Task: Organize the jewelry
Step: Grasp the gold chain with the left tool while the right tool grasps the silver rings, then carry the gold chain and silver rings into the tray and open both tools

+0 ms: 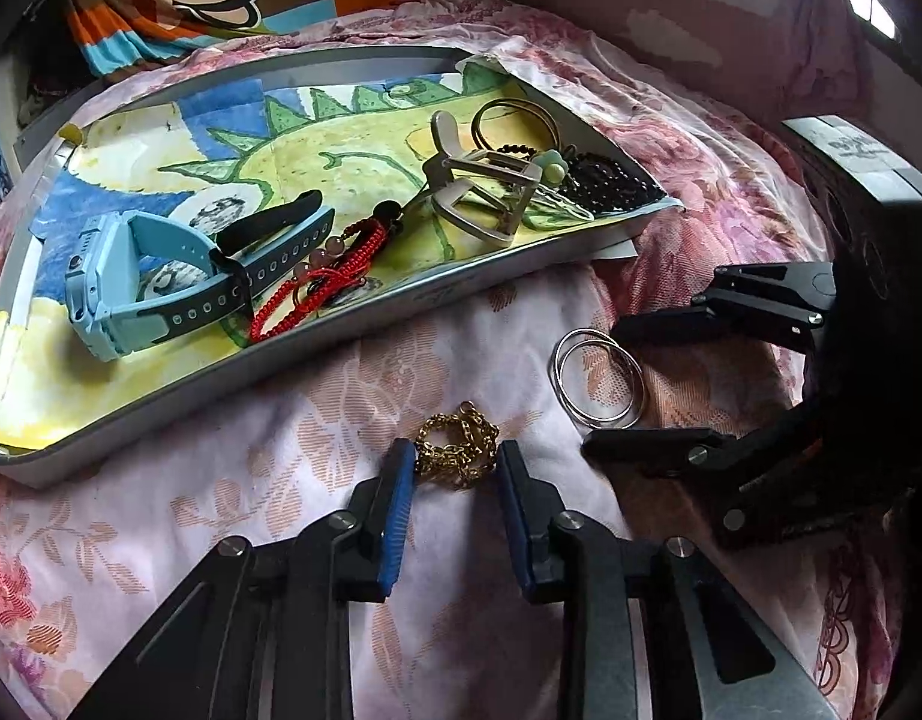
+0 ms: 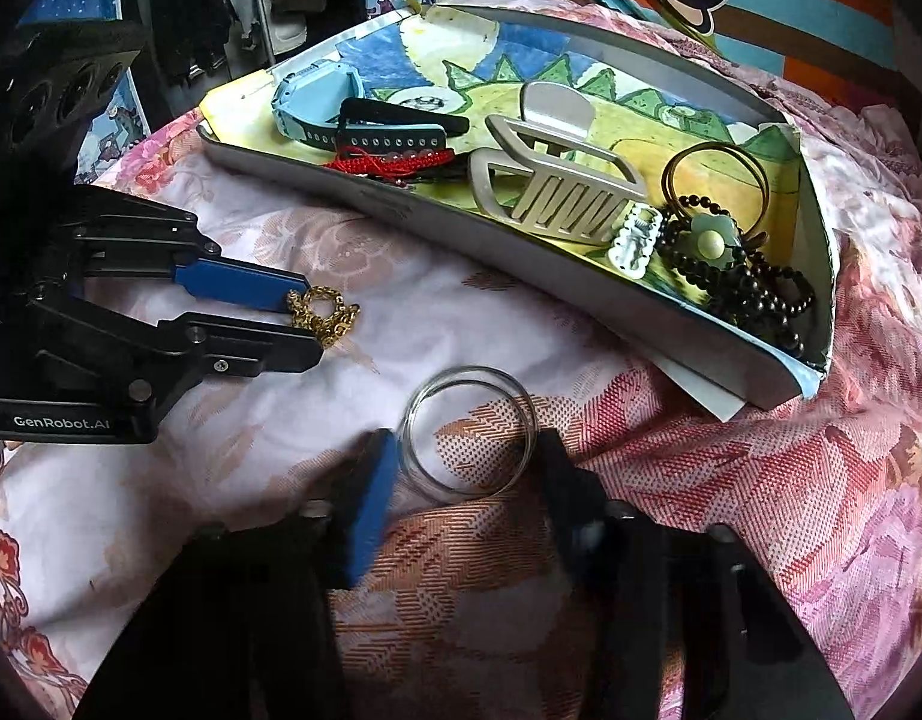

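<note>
Tray [image 1: 449,294] on floral bedspread [image 1: 317,396]

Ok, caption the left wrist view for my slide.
Left gripper open around a gold chain on the bedspread, right gripper beside silver bangles, tray of jewelry behind.

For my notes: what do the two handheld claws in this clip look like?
Both match. The left claw and right claw have angular matte-black linkage arms joined by round silver pins, and flat blue pads line the fingers' inner faces. White "GenRobot.AI" lettering marks the left one's body. No cables or sleeves visible.
</note>
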